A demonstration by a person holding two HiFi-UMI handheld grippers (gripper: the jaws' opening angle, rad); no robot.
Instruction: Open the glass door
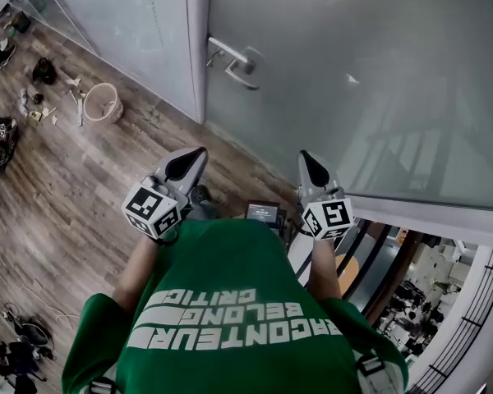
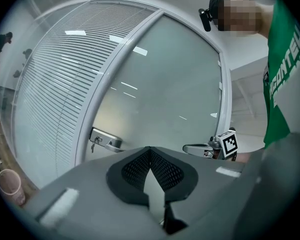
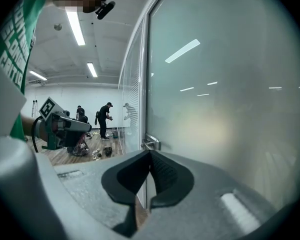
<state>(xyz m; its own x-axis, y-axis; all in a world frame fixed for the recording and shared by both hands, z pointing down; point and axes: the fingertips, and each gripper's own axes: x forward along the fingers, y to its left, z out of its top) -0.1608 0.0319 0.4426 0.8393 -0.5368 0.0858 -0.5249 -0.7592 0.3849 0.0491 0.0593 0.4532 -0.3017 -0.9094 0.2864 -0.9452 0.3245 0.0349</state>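
**Desk:** Where is the glass door on your screen?

**Me:** I have the glass door (image 1: pixel 353 80) straight ahead of the person. It is frosted and looks shut against its grey frame post (image 1: pixel 195 39). Its metal lever handle (image 1: pixel 234 60) sits at the door's left edge, just beside that post.

**Desk:** And the two tools?

**Me:** I see the left gripper (image 1: pixel 199 150) and the right gripper (image 1: pixel 306 156) held up in front of the green shirt (image 1: pixel 230 302). Both point towards the door, well apart from the handle and touching nothing.

**Desk:** State of the fingers?

**Me:** In the left gripper view the fingers (image 2: pixel 135 170) meet at their tips with nothing between them. The right gripper view shows me the same, pressed together and empty, with the handle beyond them.

**Desk:** Anything else nearby?

**Me:** A pale bucket (image 1: pixel 103 102) stands on the wooden floor (image 1: pixel 74 187), near the striped glass panel (image 1: pixel 123 15) left of the post
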